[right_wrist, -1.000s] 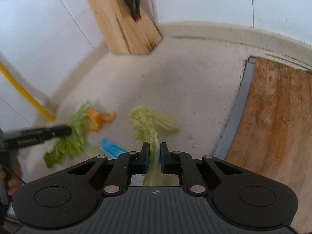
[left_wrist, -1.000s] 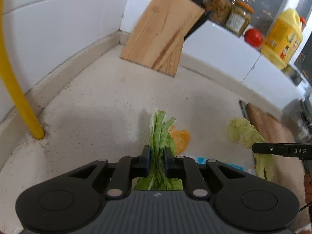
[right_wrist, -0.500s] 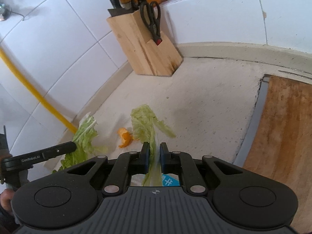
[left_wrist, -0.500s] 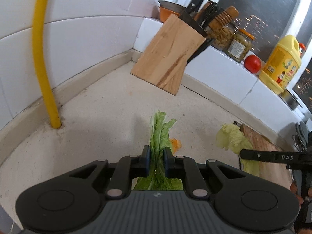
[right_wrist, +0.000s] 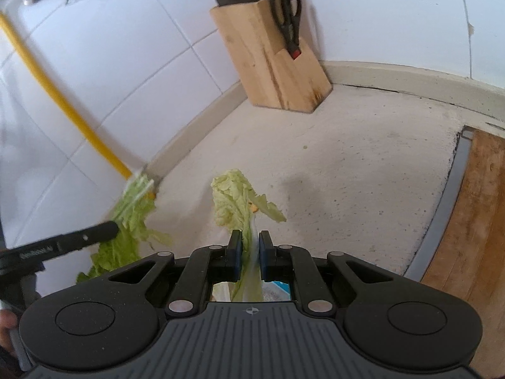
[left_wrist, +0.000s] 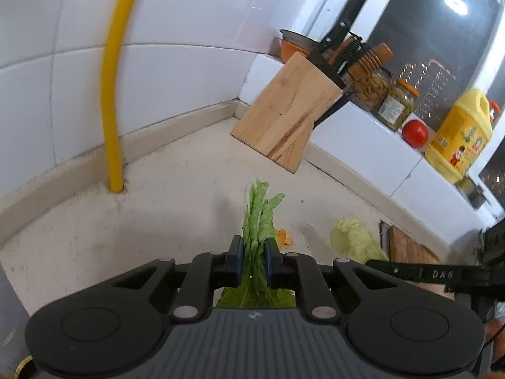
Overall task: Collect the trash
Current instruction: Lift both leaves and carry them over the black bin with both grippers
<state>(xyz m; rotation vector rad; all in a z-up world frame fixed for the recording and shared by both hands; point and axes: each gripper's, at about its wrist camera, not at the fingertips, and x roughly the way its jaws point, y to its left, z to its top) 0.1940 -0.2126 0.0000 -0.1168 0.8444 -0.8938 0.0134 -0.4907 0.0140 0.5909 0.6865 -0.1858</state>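
My left gripper (left_wrist: 253, 246) is shut on a green lettuce leaf (left_wrist: 259, 214) and holds it above the pale counter (left_wrist: 176, 208). My right gripper (right_wrist: 250, 246) is shut on a paler cabbage leaf (right_wrist: 233, 195), also lifted. Each view shows the other leaf: the cabbage leaf in the left wrist view (left_wrist: 355, 240), the lettuce leaf in the right wrist view (right_wrist: 131, 218). A small orange peel (left_wrist: 285, 237) lies on the counter below. A blue and white wrapper (right_wrist: 277, 290) shows under my right gripper.
A wooden knife block (left_wrist: 288, 120) with knives and scissors (right_wrist: 287, 22) stands in the back corner. A yellow pipe (left_wrist: 111, 94) rises along the tiled wall at left. A wooden cutting board (right_wrist: 467, 227) lies at right. Jars, a tomato (left_wrist: 415, 133) and a yellow oil bottle (left_wrist: 459, 135) stand on the ledge.
Both grippers have risen from the counter with their leaves still held. The orange peel and the wrapper stay on the counter below.
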